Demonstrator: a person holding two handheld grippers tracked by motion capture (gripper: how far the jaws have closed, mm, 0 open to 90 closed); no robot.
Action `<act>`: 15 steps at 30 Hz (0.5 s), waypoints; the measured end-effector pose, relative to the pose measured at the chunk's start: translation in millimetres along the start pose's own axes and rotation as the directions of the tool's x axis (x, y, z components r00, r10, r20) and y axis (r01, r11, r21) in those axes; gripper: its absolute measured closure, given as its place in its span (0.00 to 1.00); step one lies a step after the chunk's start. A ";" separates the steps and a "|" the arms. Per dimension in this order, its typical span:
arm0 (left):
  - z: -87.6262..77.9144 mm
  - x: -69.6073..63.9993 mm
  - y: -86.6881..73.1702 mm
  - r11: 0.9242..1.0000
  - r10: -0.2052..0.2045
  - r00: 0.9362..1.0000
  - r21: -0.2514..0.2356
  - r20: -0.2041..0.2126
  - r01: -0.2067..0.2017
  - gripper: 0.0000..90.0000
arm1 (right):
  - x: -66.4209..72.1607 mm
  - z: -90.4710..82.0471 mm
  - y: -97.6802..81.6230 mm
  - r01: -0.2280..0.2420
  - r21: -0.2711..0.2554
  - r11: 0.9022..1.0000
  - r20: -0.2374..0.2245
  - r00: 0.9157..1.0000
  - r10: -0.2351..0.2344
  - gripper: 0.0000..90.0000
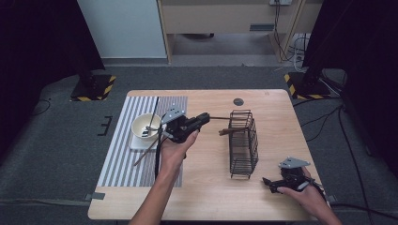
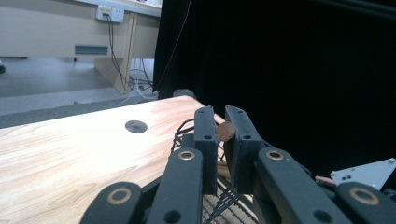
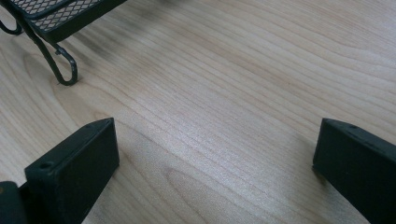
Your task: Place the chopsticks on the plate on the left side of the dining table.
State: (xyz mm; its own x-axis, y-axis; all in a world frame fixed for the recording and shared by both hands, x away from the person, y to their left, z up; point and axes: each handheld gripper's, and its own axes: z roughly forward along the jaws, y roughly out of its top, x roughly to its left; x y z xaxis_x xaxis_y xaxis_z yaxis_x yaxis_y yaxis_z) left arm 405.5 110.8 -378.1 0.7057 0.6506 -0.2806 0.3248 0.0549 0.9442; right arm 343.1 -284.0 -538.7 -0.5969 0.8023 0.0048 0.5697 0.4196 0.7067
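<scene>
My left gripper (image 1: 202,118) is clenched on a thin brown stick (image 2: 226,131), its round end showing between the pads, and holds it level with its far end at the top of the black wire basket (image 1: 244,143) standing mid-table. My right gripper (image 1: 268,183) rests released on the wooden table (image 3: 243,88), near the basket's curled foot (image 3: 60,65).

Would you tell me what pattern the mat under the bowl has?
The mat has grey and white stripes, clearest in the high view; the bowl is cream.
</scene>
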 end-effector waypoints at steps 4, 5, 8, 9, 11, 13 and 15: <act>-3.2 1.3 1.6 0.999 -0.022 1.000 -0.034 0.021 0.023 0.92 | 0.1 0.0 0.0 -0.001 0.000 1.000 0.000 1.000 0.001 0.00; -4.1 1.8 2.0 0.999 -0.029 0.999 -0.044 0.027 0.030 0.92 | 0.0 0.0 0.0 0.000 0.000 1.000 0.000 1.000 0.000 0.00; -5.8 3.1 2.5 0.996 -0.048 0.998 -0.066 0.046 0.051 0.92 | 0.1 0.0 0.0 -0.001 0.001 1.000 0.000 1.000 0.001 0.00; -5.8 3.0 2.5 0.996 -0.056 0.997 -0.073 0.052 0.060 0.92 | 0.1 0.0 0.0 -0.001 0.001 1.000 0.000 1.000 0.001 0.00; -6.2 2.7 2.6 0.995 -0.053 0.997 -0.076 0.057 0.058 0.92 | 0.3 -0.1 -0.1 -0.003 0.001 1.000 0.001 1.000 0.003 0.00; -6.3 2.6 2.7 0.995 -0.054 0.997 -0.081 0.060 0.059 0.92 | 0.3 -0.1 -0.1 -0.003 0.001 1.000 0.001 1.000 0.003 0.00; -6.5 2.7 2.9 0.992 -0.069 0.995 -0.101 0.068 0.076 0.92 | 0.2 -0.1 0.0 -0.001 0.000 1.000 0.002 1.000 0.001 0.00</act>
State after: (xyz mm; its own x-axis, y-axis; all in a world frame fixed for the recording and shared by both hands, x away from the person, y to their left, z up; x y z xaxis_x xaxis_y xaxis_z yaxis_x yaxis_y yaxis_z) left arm 404.3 117.6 -375.0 0.7226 0.5925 -0.3561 0.3119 0.1802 0.9329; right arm 342.9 -283.9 -538.6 -0.5951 0.8036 0.0046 0.5706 0.4185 0.7066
